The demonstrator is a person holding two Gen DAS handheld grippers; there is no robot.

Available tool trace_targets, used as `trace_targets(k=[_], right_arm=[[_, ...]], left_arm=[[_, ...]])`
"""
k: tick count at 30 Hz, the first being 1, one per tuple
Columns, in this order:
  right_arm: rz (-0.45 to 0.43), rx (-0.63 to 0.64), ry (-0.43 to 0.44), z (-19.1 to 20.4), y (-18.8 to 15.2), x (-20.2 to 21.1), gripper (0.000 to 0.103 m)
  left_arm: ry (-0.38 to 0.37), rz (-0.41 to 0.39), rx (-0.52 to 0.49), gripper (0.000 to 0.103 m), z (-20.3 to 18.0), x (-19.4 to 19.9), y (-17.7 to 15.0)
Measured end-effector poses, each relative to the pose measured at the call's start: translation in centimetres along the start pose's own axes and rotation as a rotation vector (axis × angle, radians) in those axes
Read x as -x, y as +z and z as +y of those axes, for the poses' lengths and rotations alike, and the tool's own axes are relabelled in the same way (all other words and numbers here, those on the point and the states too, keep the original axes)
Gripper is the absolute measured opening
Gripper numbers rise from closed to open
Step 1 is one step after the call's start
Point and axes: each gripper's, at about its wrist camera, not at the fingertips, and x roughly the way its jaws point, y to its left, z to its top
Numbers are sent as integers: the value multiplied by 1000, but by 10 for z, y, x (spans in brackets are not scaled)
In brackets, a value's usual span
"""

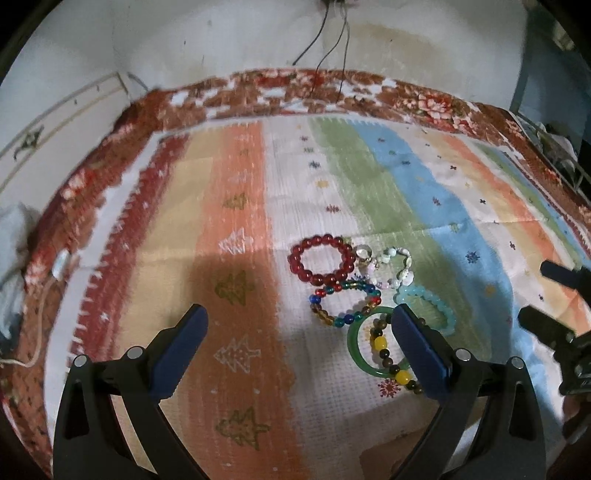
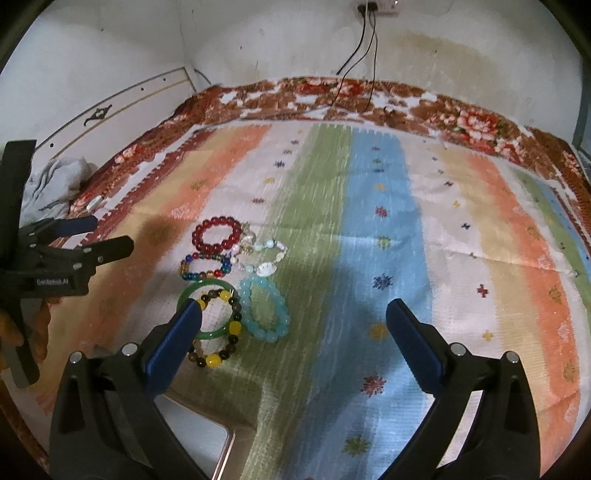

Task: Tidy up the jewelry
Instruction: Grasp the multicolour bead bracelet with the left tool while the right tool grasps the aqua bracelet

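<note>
Six bracelets (image 2: 236,280) are lying clustered at centre frame on the striped cloth (image 2: 369,221); both grippers, left (image 1: 301,343) and right (image 2: 293,339), are hovering spread wide, empty.

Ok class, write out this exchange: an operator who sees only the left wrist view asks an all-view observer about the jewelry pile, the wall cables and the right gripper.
Operator: Part of the aqua bracelet is hidden from me. Is it whole?
Observer: Yes, the right wrist view shows a full loop, lying beside the green bangle.
Operator: Where do the wall cables end?
Observer: They run up to a wall socket, which your frame cuts off.
Operator: Is the right gripper holding anything?
Observer: No. Its fingers are spread wide with only cloth showing between them.
</note>
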Motion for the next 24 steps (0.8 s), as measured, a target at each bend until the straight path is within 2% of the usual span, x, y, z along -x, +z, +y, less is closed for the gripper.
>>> trace_targets(k=[6,12,22,24], right_arm=[[54,-14,8,-3,4,-17,98],[119,-15,2,-3,7,-35,98],[228,-48,11,-7,8,-61,98],[246,-59,24,-8,9,-66,98]], left_arm=[[-12,54,8,97,3,-17,2],[-18,171,40,97,8,-46,4],[-52,237,80,96,12,-66,13],[-56,247,75,91,10,-70,13]])
